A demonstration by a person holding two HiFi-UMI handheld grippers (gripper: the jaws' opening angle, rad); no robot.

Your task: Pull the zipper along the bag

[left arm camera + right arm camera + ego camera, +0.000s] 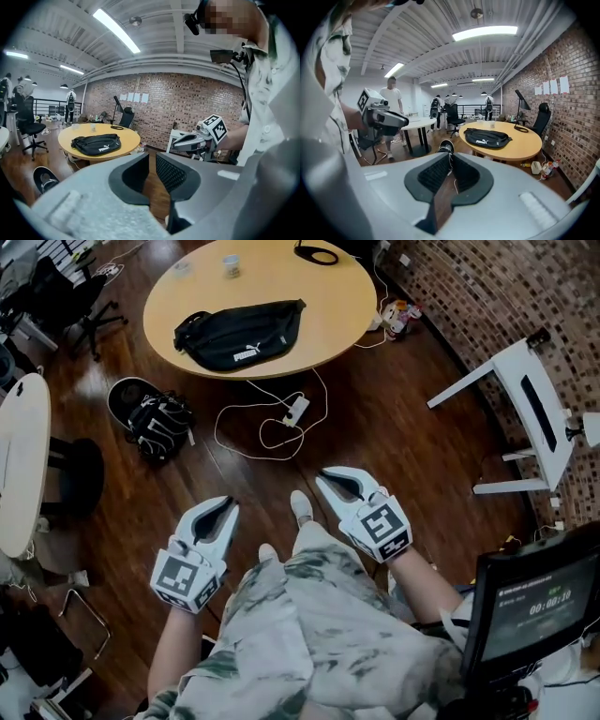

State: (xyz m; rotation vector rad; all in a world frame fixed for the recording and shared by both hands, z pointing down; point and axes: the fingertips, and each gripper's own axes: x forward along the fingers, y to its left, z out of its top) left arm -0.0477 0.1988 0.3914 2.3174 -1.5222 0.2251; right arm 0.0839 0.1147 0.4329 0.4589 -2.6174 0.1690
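Note:
A black waist bag point(242, 334) with a white logo lies flat on the round wooden table point(328, 306), far ahead of me. It also shows in the left gripper view as the bag point(97, 143) and in the right gripper view as the bag point(487, 137). Its zipper is too small to make out. My left gripper point(228, 509) and right gripper point(325, 480) hang close to my body over the wooden floor, well short of the table. Both point toward it. Each has its jaws together with nothing held, as seen in the left gripper point(152, 157) and the right gripper point(451, 157).
A black backpack point(155, 423) lies on the floor left of the table. A white power strip point(295, 412) with looped cable lies below the table's near edge. A white stand point(534, 409) is at the right, a monitor point(539, 601) at lower right. A cup point(231, 265) sits on the table.

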